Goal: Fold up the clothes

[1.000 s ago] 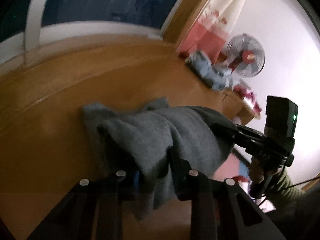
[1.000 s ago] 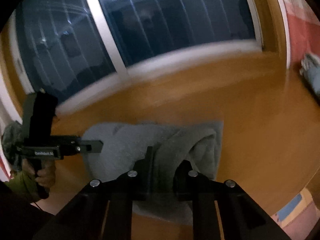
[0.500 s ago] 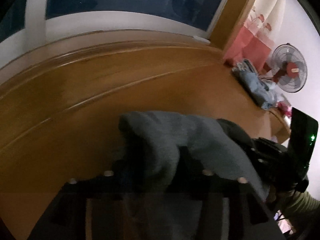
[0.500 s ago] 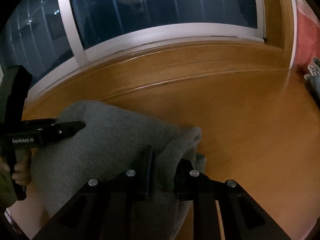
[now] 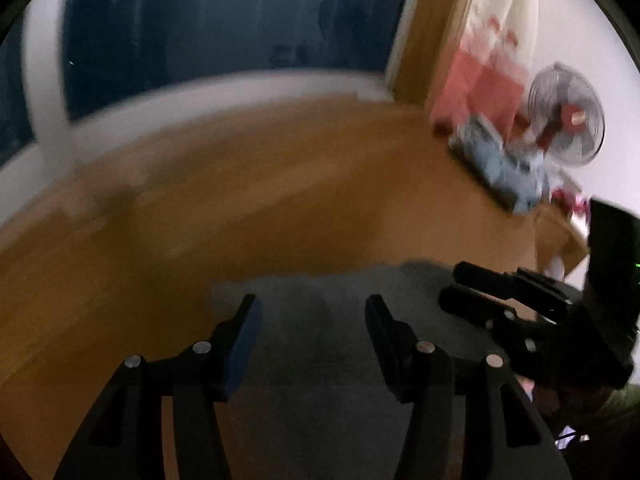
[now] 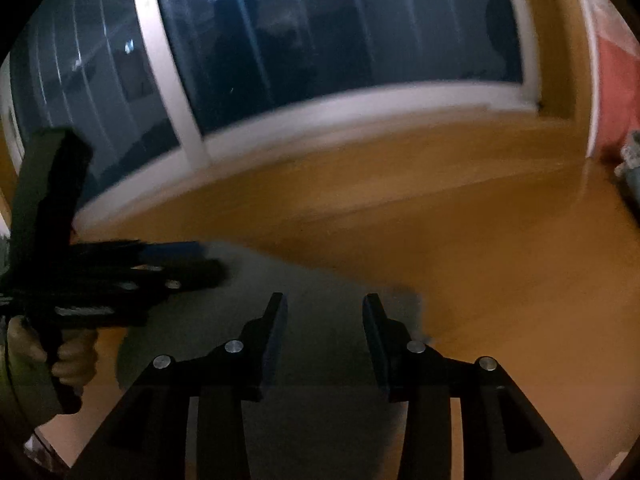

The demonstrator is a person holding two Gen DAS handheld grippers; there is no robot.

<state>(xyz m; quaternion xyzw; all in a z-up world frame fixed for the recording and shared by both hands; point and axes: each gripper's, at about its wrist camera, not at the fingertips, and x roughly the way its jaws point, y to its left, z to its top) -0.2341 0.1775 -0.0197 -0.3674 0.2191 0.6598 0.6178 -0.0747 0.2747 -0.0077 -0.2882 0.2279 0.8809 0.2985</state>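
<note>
A grey garment (image 5: 320,320) lies flat on a wide wooden worktop (image 5: 240,200), spread beneath two black handheld claws. The left claw (image 5: 312,320) hangs over the cloth with its two fingers (image 5: 244,328) standing well apart and nothing between them; blue pads line the inner faces. The right claw (image 6: 324,316) hovers over the same cloth beside it, its jaws opening at this moment, with only the flat fabric below them and no fold pinched. Seen from the left claw's camera, the right claw (image 5: 480,292) reaches in from the right edge, its tips over the far right corner of the garment. Seen from the right claw's camera, the left claw (image 6: 176,260) comes in from the left, and a person's hand (image 6: 68,356) wraps around its grip. Behind the worktop runs a large dark window (image 6: 320,40) with a white frame, ceiling lights reflected in the glass. At the far right end of the worktop sits a heap of light blue clothing (image 5: 496,168), with a standing fan (image 5: 568,120) behind it against a white wall. The views are blurred.
</note>
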